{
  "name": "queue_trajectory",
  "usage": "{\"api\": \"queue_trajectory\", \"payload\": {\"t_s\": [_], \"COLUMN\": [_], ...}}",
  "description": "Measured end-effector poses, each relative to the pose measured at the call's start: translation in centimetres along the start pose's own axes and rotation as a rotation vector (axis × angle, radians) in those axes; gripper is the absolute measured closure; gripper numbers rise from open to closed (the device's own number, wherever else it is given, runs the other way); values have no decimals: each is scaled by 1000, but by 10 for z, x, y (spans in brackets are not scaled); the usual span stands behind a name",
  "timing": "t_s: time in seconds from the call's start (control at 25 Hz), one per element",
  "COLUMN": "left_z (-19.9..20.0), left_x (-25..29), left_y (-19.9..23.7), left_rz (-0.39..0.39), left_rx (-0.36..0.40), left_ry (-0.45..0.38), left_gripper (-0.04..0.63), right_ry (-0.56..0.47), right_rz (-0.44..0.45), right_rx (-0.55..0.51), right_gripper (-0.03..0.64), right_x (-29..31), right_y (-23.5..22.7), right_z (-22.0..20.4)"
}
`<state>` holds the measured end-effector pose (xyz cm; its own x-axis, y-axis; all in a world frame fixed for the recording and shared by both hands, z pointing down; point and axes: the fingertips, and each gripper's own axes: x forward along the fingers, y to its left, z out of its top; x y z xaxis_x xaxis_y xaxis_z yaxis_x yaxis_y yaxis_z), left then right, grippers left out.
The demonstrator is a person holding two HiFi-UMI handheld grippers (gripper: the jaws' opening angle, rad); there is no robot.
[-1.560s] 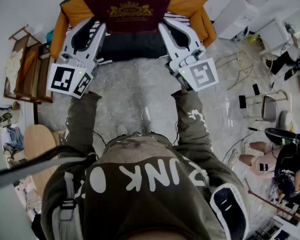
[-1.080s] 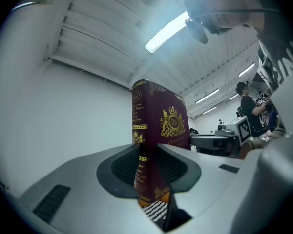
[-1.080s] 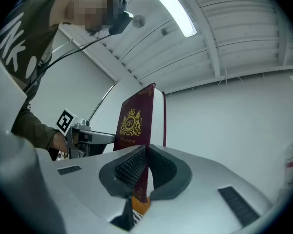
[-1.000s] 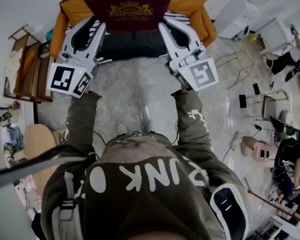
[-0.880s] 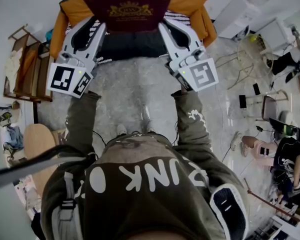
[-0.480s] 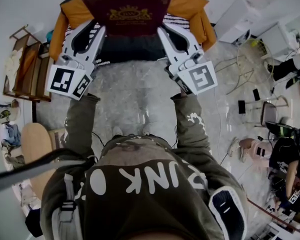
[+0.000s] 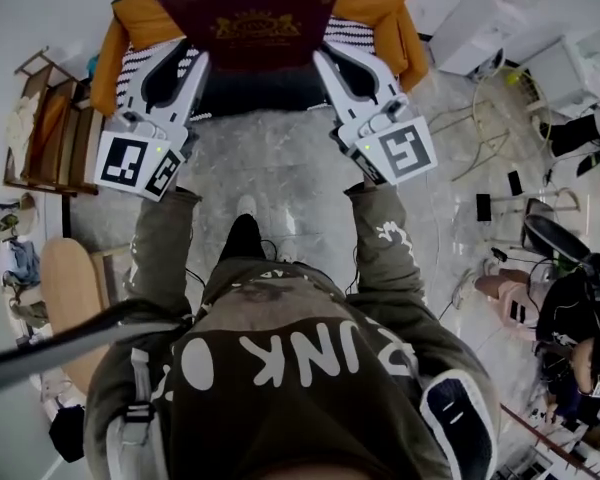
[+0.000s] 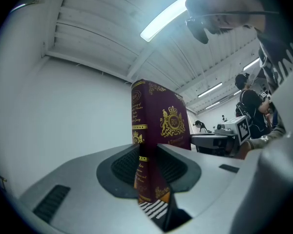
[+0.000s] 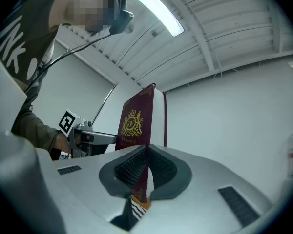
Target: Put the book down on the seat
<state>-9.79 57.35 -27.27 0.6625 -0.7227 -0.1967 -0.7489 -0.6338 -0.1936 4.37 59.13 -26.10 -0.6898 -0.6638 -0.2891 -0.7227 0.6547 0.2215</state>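
A maroon book (image 7: pixel 258 23) with a gold crest is held up by both side edges over a chair. My left gripper (image 7: pixel 193 56) is shut on its left edge and my right gripper (image 7: pixel 323 56) on its right edge. Under the book lies the chair's dark seat (image 7: pixel 255 93), with orange cloth (image 7: pixel 380 8) draped over the chair's back and sides. In the left gripper view the book (image 8: pixel 161 121) stands upright between the left gripper's (image 8: pixel 149 167) pads. The right gripper view shows the book (image 9: pixel 136 123) clamped the same way by the right gripper (image 9: pixel 144 172).
A wooden rack (image 7: pixel 45 138) stands left of the chair, and a round wooden stool (image 7: pixel 70 288) is nearer me. White cabinets (image 7: pixel 470 28) and a wire stool (image 7: pixel 480 118) are at the right. Other people (image 7: pixel 570 308) sit at the far right. My dark shoe (image 7: pixel 242 238) is on the pale floor.
The book and both grippers have stayed in the same hold, a little higher in the view. A dark shoe has stepped forward below the grippers, and the chair sits nearer the top edge.
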Motion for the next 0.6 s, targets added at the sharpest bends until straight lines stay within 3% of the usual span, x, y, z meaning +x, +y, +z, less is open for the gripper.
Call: {"api": "queue_trajectory", "payload": {"t_s": [0.24,0.6], "left_z": [-20,-71], "left_x": [35,95], "left_y": [4,87], "left_rz": [-8,-17], "left_rx": [-10,-41], "left_ry": [8,-2], "left_gripper": [497,497], "right_ry": [10,46], "right_rz": [-11,-18], "right_rx": [10,-6], "right_gripper": [588,588], "right_x": [4,86], "right_y": [-32,-81], "right_z": [-22,-80]}}
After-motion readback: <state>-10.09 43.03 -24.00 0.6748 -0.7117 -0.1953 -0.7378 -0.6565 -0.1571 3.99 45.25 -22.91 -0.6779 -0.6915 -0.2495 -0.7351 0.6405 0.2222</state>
